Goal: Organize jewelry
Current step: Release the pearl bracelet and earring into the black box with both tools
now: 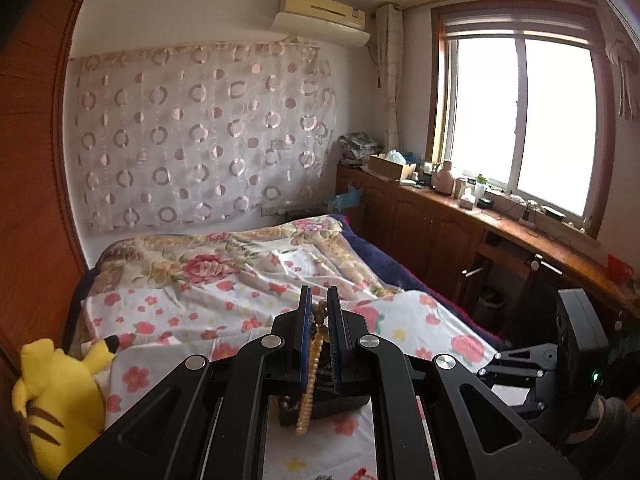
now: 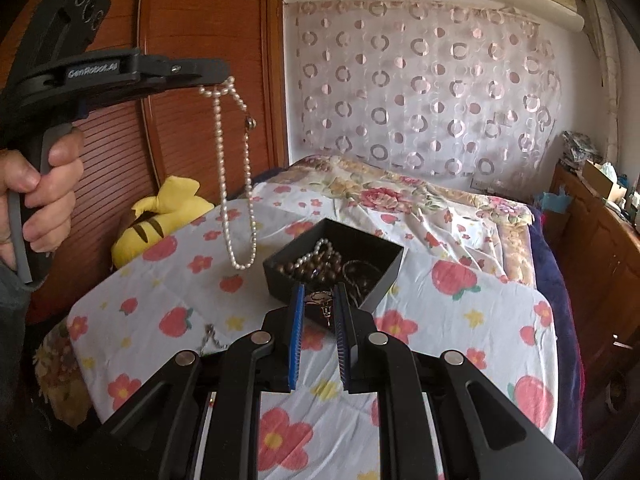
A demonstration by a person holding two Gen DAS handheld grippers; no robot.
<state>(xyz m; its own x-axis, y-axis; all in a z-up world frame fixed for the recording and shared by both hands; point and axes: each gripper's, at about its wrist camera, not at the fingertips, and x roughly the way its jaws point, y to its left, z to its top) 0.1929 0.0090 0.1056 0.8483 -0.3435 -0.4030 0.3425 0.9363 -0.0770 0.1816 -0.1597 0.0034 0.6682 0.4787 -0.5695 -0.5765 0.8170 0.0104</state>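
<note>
Left claw (image 2: 224, 76): we have it clamped on the pearl necklace (image 2: 236, 184), which hangs free above the bed (image 2: 440, 280), beside the black box (image 2: 384, 280).
Right claw (image 2: 318, 308): nearly together, apparently pinching a small metal trinket (image 2: 320, 304) over the box rim.
Risk: the swinging strand may slip loose, or snag on the beads (image 2: 316, 260) in the box.

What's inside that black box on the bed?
The black box holds a brown bead bracelet, some pale beads and dark tangled pieces. The right claw hides its near corner, and the bottom is covered.
</note>
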